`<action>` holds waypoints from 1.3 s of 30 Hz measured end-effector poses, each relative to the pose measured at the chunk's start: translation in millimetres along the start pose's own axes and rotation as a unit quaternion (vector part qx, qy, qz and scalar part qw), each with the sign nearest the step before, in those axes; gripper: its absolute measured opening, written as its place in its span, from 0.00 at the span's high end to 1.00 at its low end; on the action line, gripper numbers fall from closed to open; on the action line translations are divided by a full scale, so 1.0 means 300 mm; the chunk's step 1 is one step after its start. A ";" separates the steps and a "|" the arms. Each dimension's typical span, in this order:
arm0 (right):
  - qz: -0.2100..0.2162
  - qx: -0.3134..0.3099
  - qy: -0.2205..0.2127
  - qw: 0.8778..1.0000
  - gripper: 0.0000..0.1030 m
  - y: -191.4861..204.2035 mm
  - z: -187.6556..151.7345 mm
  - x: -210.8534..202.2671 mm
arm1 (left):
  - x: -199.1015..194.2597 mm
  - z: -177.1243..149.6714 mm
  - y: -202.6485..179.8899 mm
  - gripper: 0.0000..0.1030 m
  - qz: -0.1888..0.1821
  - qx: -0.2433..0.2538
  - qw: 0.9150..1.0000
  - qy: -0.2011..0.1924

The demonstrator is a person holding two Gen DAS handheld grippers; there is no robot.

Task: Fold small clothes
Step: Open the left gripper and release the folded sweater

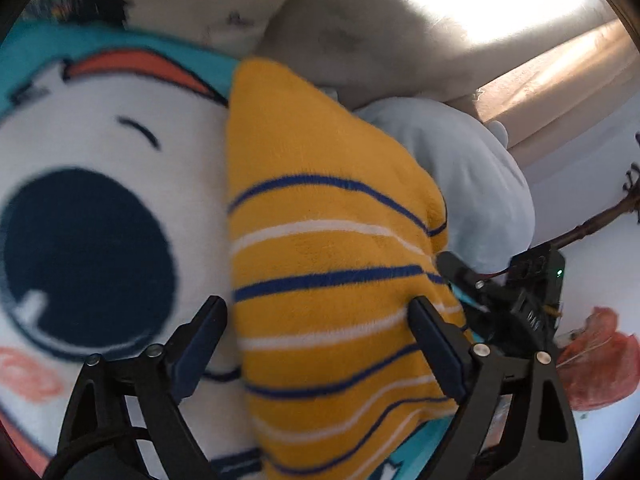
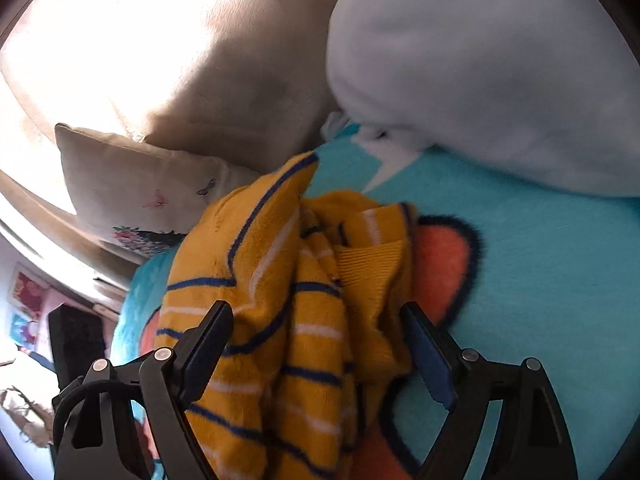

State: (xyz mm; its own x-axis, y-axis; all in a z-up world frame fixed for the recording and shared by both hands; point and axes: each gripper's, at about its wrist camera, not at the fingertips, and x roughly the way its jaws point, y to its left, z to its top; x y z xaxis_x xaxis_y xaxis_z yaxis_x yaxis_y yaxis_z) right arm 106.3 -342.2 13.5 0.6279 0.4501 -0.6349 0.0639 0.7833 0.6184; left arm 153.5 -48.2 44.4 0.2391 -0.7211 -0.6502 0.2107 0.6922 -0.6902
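Observation:
A small mustard-yellow garment with blue and white stripes (image 1: 328,248) lies on a teal cartoon blanket (image 1: 100,184). In the left wrist view it lies fairly flat, and my left gripper (image 1: 318,312) is open with its fingers straddling the garment's near part. In the right wrist view the same garment (image 2: 288,320) is bunched and creased, with a ribbed cuff (image 2: 368,264) showing. My right gripper (image 2: 316,320) is open with its fingers on either side of the bunched cloth. The right gripper's body also shows at the garment's right edge in the left wrist view (image 1: 516,300).
A pale blue plush cushion (image 2: 480,64) lies just beyond the garment. A beige pillow (image 2: 132,184) with small butterfly prints and a cream cushion (image 1: 360,20) sit behind. A white sheet with red flowers (image 1: 600,360) lies to the right.

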 end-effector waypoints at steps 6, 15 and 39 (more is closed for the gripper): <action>0.028 0.011 0.008 1.000 0.59 0.033 -0.008 0.036 | -0.026 -0.020 -0.043 0.44 0.001 0.008 1.000 -0.022; 0.099 -0.033 -0.014 0.994 0.62 0.237 0.004 -0.011 | -0.236 0.032 -0.065 0.45 0.062 0.019 0.995 -0.069; 0.048 -0.016 0.026 0.998 0.57 0.220 -0.176 0.031 | -0.355 -0.299 0.018 0.38 0.168 0.044 0.978 -0.114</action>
State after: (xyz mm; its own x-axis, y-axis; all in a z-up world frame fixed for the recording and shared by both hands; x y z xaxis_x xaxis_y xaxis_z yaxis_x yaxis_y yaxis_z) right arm 75.4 -263.6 24.2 0.5891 0.5441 -0.5974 -0.0194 0.7486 0.6628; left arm 44.2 29.8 81.5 0.5113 -0.4344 -0.7415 0.1626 0.8962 -0.4129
